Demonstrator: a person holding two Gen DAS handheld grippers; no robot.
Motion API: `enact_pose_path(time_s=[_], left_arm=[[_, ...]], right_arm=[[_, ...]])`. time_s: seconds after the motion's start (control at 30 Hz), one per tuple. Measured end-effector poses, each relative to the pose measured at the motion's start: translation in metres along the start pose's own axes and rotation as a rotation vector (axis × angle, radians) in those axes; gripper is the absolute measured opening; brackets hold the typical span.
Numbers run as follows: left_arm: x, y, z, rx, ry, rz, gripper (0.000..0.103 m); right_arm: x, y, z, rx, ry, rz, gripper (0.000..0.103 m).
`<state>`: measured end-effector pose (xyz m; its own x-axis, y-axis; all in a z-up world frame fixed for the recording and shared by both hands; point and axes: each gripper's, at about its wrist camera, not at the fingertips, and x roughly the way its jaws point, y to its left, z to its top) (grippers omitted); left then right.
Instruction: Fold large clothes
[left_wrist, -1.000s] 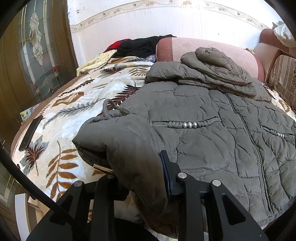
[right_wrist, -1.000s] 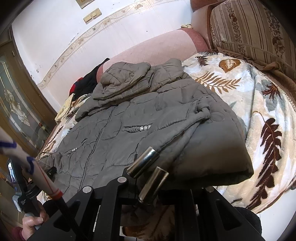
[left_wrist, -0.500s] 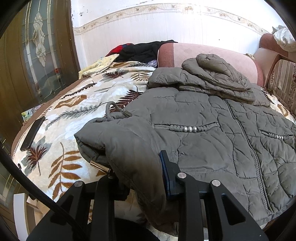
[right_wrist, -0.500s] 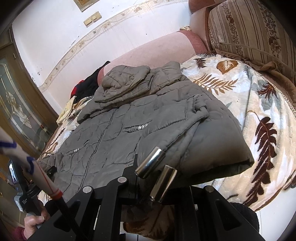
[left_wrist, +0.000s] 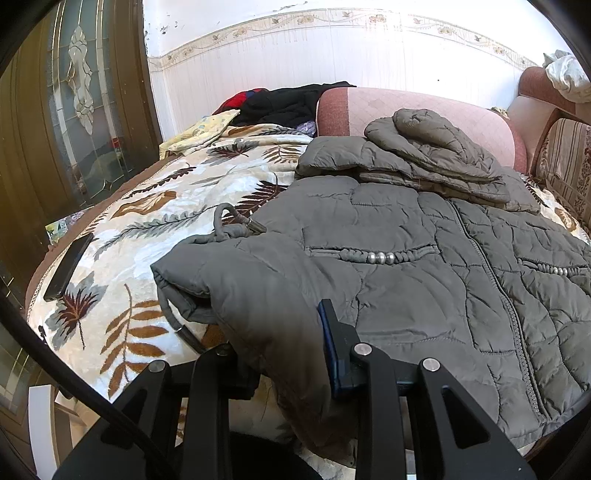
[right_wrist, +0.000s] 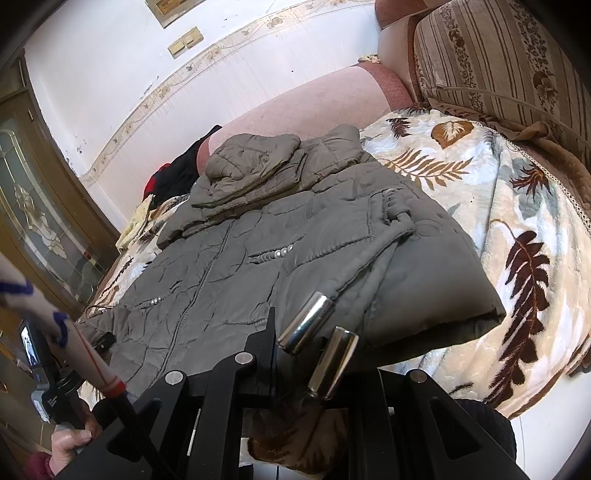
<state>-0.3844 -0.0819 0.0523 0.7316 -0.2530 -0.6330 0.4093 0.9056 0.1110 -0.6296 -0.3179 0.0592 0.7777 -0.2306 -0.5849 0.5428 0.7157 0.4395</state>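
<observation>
Leaf-print bed (left_wrist: 122, 258) | grey jacket (left_wrist: 424, 277) hem at near edge | both jaws clamped

Left finger of the left gripper (left_wrist: 284, 354) hidden under the puffy grey quilted coat (left_wrist: 406, 288), coat's bottom edge cut off at 5 o'clock

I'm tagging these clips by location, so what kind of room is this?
Probably a bedroom or sitting room in a home. A leaf-print blanket covers a wide bed or couch, a striped cushion and pink bolster line its edges, and a wooden door with decorative glass stands beside it.
</observation>
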Motion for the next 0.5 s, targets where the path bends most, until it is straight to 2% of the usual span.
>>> enact_pose_path(time_s=[0.5], left_arm=[[0.0004,0.0008,0.0,0.008,0.003,0.011,0.027]], right_arm=[[-0.0007,0.0005,-0.0004,0.0,-0.001,0.001,0.016]])
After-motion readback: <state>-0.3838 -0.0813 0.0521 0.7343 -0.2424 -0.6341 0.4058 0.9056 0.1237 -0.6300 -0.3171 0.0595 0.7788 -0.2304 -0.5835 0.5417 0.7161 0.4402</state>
